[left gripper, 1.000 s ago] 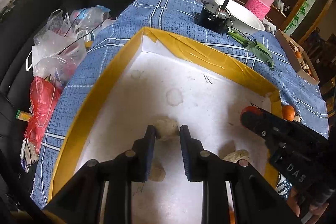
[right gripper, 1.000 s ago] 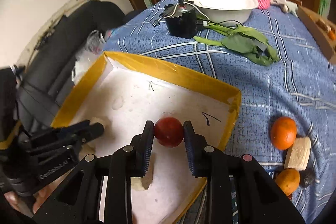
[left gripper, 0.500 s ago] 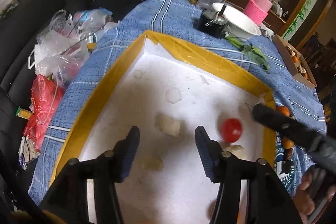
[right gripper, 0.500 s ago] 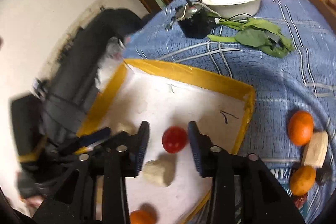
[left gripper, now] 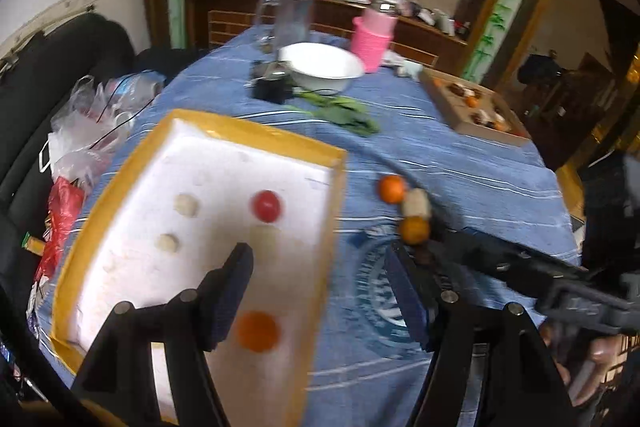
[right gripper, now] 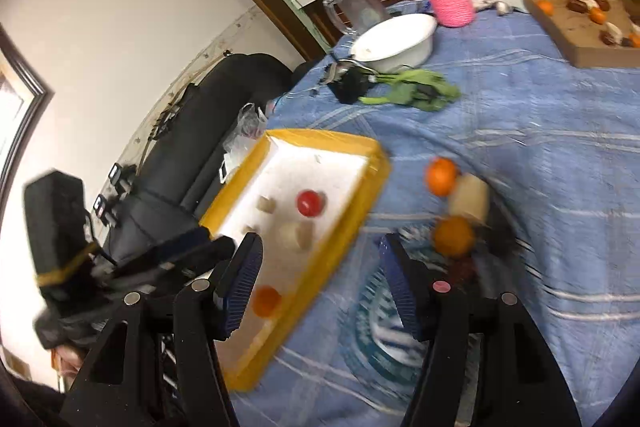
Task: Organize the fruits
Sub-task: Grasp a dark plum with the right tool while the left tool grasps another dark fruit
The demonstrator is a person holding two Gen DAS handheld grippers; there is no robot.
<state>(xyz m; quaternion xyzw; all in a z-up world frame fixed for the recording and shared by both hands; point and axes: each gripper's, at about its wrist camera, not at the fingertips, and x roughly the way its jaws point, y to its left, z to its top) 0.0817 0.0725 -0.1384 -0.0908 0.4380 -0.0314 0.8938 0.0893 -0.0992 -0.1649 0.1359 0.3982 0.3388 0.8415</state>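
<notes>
Round dark-blue printed emblem on the blue checked tablecloth: lettering is blurred, nothing can be read.
Raised marking on the black plastic body of the right gripper: smeared by motion, no letters can be made out.
Other surfaces: no legible text is seen.

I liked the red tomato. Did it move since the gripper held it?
No. The red tomato sits at the same spot in the yellow-rimmed tray; the right gripper let go.
</notes>
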